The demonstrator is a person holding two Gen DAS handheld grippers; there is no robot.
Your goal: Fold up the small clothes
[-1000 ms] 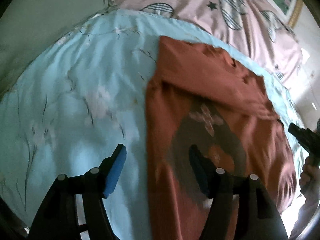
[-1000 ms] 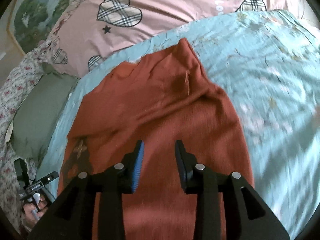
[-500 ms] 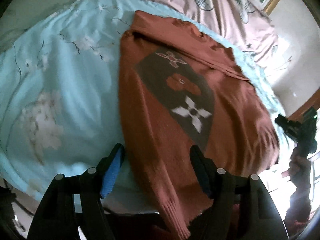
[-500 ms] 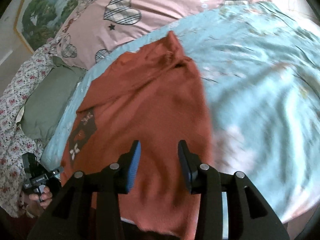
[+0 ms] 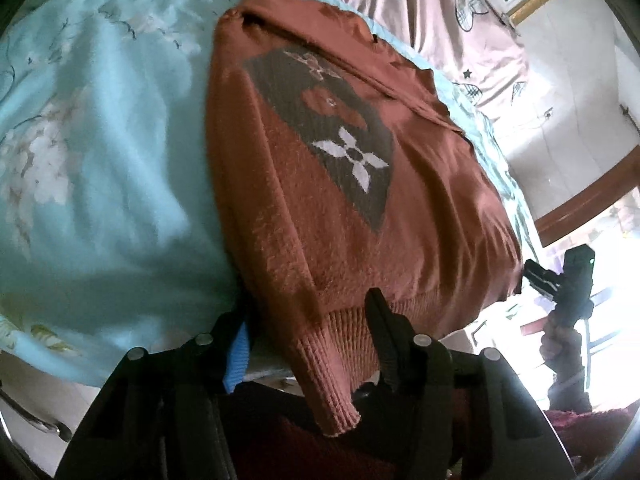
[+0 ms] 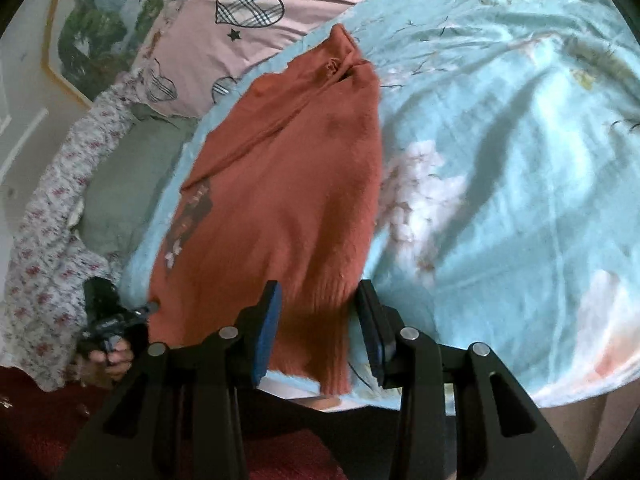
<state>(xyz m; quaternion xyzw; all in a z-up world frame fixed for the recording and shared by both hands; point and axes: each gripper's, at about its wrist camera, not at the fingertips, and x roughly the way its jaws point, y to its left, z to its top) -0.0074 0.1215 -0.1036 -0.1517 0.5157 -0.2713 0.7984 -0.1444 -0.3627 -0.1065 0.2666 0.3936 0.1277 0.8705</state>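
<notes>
A rust-orange knit sweater (image 5: 320, 184) with a grey patch and white flower lies flat on the light blue floral bed sheet (image 5: 100, 152), sleeves folded in. Its ribbed hem corner (image 5: 328, 364) hangs over the bed's near edge between the jaws of my left gripper (image 5: 308, 328), which is open. In the right wrist view the sweater (image 6: 288, 184) runs away from me, and its other hem corner (image 6: 332, 364) hangs between the jaws of my right gripper (image 6: 320, 332), also open. Each gripper shows in the other's view, at the far hem corner.
A pink quilt with plaid hearts (image 6: 248, 12) lies at the head of the bed. A green pillow (image 6: 120, 184) and a floral cloth (image 6: 48, 232) lie to the left. A wall with a wooden skirting (image 5: 580, 200) is on the right.
Both grippers have pulled back from over the sweater to its hem at the bed's near edge. The hem corners now sit between the open jaws.
</notes>
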